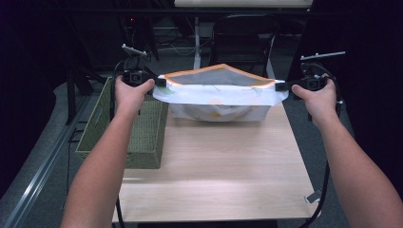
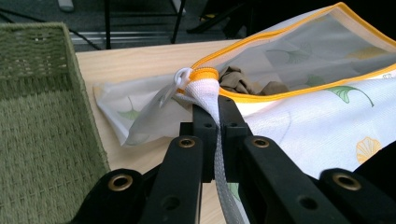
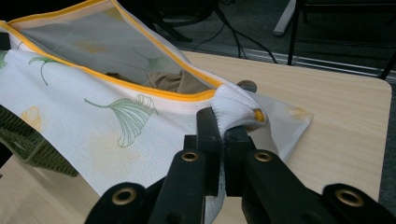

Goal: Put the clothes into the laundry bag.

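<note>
Left tool (image 2: 212, 109) pinching mesh bag (image 1: 221, 90), contents half-hidden

Jaws clamped on mesh bag (image 3: 116, 112) corner

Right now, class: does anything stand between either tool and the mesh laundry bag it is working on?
Nothing visible does. The left tool and the right tool are each shut on an end of the mesh laundry bag, its opening spread between them.

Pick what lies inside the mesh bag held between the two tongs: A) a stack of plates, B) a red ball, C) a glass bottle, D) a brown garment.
D: the left gripper view shows crumpled brown cloth inside the open orange-edged mouth of the mesh bag.
</note>
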Demonstrator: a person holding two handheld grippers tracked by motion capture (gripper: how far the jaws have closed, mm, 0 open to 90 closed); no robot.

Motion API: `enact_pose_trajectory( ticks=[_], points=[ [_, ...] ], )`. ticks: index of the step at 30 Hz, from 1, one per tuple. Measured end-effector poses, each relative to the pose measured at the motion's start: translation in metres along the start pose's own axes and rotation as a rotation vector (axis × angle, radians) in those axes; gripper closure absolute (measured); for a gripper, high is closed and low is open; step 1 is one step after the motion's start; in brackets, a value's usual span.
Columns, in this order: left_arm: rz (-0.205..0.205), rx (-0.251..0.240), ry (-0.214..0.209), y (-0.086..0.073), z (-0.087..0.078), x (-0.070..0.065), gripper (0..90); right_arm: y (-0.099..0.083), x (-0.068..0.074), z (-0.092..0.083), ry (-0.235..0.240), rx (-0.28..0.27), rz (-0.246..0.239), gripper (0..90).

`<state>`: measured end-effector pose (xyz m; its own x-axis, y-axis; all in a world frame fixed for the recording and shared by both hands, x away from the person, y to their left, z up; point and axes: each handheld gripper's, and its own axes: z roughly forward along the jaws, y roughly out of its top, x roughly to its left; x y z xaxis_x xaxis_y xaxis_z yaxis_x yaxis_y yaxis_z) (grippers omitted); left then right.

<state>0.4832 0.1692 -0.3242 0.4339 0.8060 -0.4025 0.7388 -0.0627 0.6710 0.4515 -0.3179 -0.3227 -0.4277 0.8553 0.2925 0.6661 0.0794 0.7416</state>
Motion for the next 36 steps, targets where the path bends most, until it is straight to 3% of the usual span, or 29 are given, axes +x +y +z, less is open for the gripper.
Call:
enact_pose_trajectory(
  ticks=[5, 13, 25, 36],
  points=[
    [0.008, -0.016, 0.007, 0.003, -0.006, -0.003, 88.7, 0.005, 0.003, -0.005, 0.001, -0.012, -0.010, 88.7],
    [0.034, -0.052, 0.010, 0.014, -0.026, -0.014, 88.6, 0.018, 0.010, -0.023, 0.012, -0.077, -0.025, 88.6],
    [0.026, -0.029, 0.011, 0.005, -0.020, -0.009, 88.6, 0.010, 0.011, -0.019, 0.013, -0.046, -0.038, 88.6],
    [0.049, 0.005, 0.008, 0.002, -0.015, -0.012, 88.6, 0.002, 0.004, -0.015, 0.020, -0.028, -0.023, 88.6]
  ],
)
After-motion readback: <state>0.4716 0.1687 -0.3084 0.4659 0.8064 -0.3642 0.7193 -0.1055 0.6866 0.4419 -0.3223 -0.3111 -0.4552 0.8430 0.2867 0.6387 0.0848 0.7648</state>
